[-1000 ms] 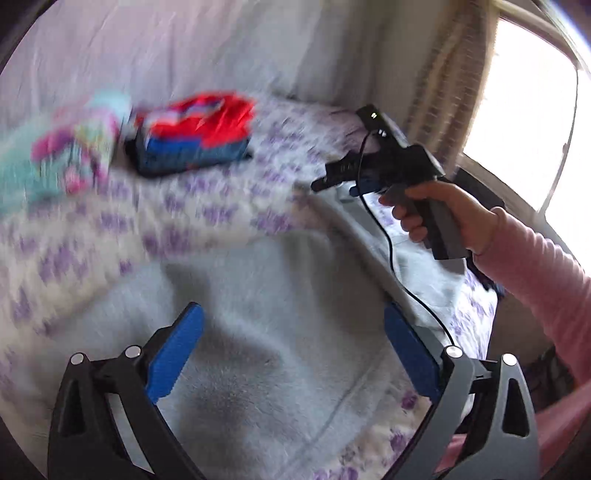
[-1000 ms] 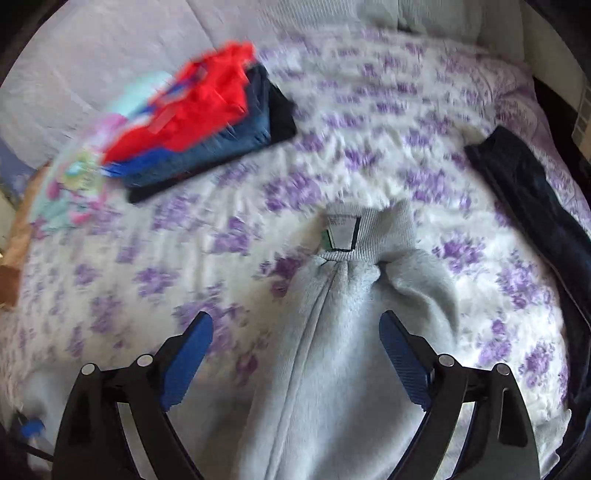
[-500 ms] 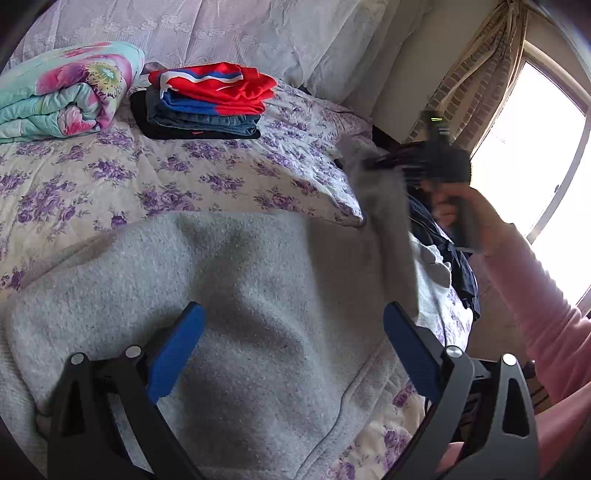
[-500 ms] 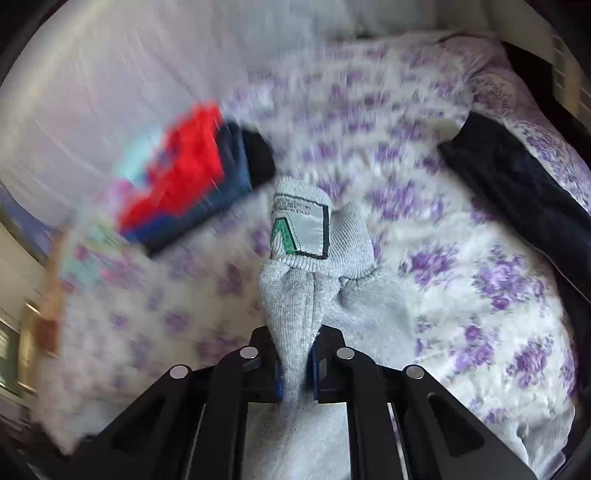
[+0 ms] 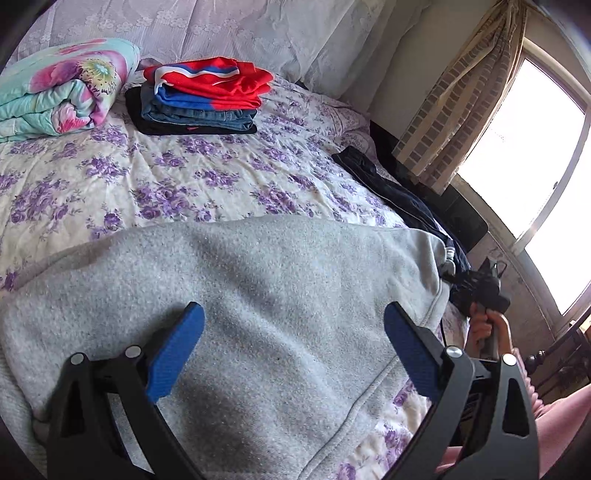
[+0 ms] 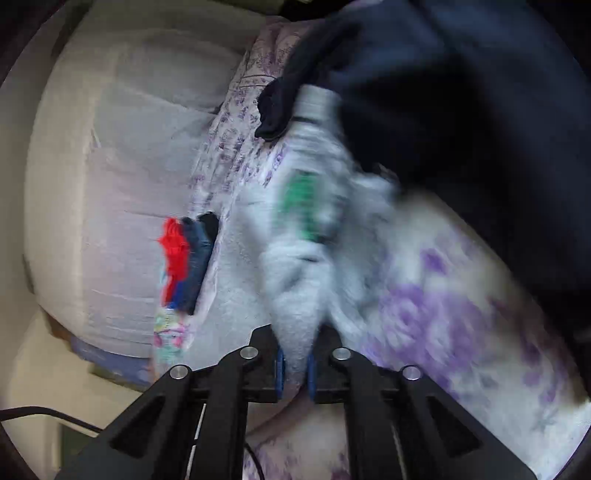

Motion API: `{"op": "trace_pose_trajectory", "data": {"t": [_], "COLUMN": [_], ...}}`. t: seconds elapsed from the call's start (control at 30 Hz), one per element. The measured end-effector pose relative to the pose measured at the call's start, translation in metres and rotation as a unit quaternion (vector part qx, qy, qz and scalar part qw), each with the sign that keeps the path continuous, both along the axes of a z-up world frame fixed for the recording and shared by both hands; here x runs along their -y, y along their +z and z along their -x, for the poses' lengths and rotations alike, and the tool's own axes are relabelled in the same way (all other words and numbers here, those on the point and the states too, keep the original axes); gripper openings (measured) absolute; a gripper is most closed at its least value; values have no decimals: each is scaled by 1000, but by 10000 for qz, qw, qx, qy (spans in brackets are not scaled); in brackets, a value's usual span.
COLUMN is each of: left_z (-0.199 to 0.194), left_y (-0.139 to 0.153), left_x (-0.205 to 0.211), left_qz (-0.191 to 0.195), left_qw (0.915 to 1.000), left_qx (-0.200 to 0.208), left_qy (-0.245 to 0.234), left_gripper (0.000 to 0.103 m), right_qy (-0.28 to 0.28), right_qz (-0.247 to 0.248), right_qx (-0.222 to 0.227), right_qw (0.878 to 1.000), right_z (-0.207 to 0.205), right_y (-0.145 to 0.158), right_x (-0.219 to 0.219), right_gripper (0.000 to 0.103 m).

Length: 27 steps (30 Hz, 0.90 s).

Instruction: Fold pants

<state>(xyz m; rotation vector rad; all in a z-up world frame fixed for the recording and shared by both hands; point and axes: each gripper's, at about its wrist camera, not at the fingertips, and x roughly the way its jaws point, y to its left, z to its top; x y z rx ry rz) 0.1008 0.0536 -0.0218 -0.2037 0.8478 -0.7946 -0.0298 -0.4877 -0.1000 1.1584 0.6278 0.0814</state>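
Right gripper (image 6: 294, 363) is clamped hard on a bunch of the grey pants (image 5: 258, 314), its blue pads (image 6: 279, 373) pressed close on either side of the fabric. From its own camera the pinched cloth rises away from the jaws, blurred, with a white and green label (image 6: 310, 206) showing farther up. In the left wrist view this gripper appears small at the right edge of the bed (image 5: 110, 177), gripped by a hand (image 5: 487, 326) with a pink sleeve (image 5: 565, 424) below it.

Left gripper (image 5: 293, 345) stands wide open just above the pants, holding nothing; whether its fingers (image 5: 177, 350) touch the fabric cannot be told.

Pants lie spread across the near part of the floral bedspread, reaching to the right edge of the bed.

Just beyond their right end a dark garment (image 5: 399, 192) lies along the bed's edge; in the right wrist view it fills the upper right, touching the label end of the grey cloth.

Farther back sits a stack of folded clothes (image 5: 203, 96), red on top, blue and denim below. Left of it lies a rolled floral quilt (image 5: 62, 88). Behind are pale pillows (image 5: 229, 26), and to the right a curtain (image 5: 454, 96) beside a bright window (image 5: 532, 147).
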Motion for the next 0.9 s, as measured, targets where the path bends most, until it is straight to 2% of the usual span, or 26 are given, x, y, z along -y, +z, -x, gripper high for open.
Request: {"op": "trace_pose_trajectory", "data": {"t": [0.03, 0.07, 0.1, 0.13, 0.17, 0.23, 0.33, 0.43, 0.47, 0.57, 0.63, 0.7, 0.73, 0.77, 0.8, 0.83, 0.87, 0.9], "left_z": [-1, -1, -2, -2, -1, -1, 0, 1, 2, 5, 9, 14, 16, 18, 19, 19, 20, 21], "left_y": [0, 0, -1, -1, -1, -1, -1, 2, 5, 8, 7, 7, 6, 5, 4, 4, 3, 3], "left_x": [0, 0, 0, 1, 1, 1, 1, -1, -3, -10, -12, -11, -10, -10, -10, -10, -10, -10], "left_qz": [11, 20, 22, 17, 11, -10, -66, -195, -223, -177, -260, -415, -513, -591, -686, -737, -781, -817], "left_qw": [10000, 10000, 10000, 10000, 10000, 10000, 10000, 9997, 9995, 9994, 9992, 9985, 9979, 9973, 9966, 9962, 9958, 9955], "left_qx": [-10, -14, -18, -14, -6, 11, 26, 83, 127, 122, 140, 252, 318, 352, 372, 382, 392, 407], "left_qy": [7, 11, 15, 21, 20, 15, 58, 142, 190, 274, 270, 254, 246, 254, 268, 270, 265, 259], "left_gripper": [95, 95, 95, 95, 95, 95, 95, 95, 95, 95, 95, 95, 93, 93, 91, 89, 89, 89], "right_qy": [5, 2, 23, -10, -56, -136, -255, 31, 189, 397, 646, 1067, 1148, 1153, 1187, 1085, 1043, 973], "right_qz": [3, 185, 357, 577, 817, 1423, 2094, 2636, 2849, 3750, 4045, 4051, 4039, 3964, 3637, 3414, 3287, 3333], "right_qx": [67, 36, 105, 240, 282, 172, 265, 302, 299, 414, 495, 233, -87, -498, -716, -513, -537, -558], "right_qw": [10000, 9998, 9993, 9980, 9962, 9896, 9771, 9641, 9579, 9252, 9109, 9077, 9075, 9095, 9212, 9322, 9371, 9361], "right_z": [4, 7, 9, 11, 13, 12, 17, 12, 9, 8, 8, -2, -8, -11, -12, -5, -1, 5], "right_y": [4, 14, 27, 41, 53, 75, 101, 111, 114, 119, 112, 93, 78, 62, 46, 44, 47, 58], "right_x": [-1, -3, -6, -9, -12, -22, -34, -54, -63, -92, -104, -108, -104, -97, -85, -76, -71, -72], "right_gripper": [18, 40, 52, 69, 72, 72, 72, 72, 72, 71, 68, 67, 61, 51, 49, 46, 45, 46]}}
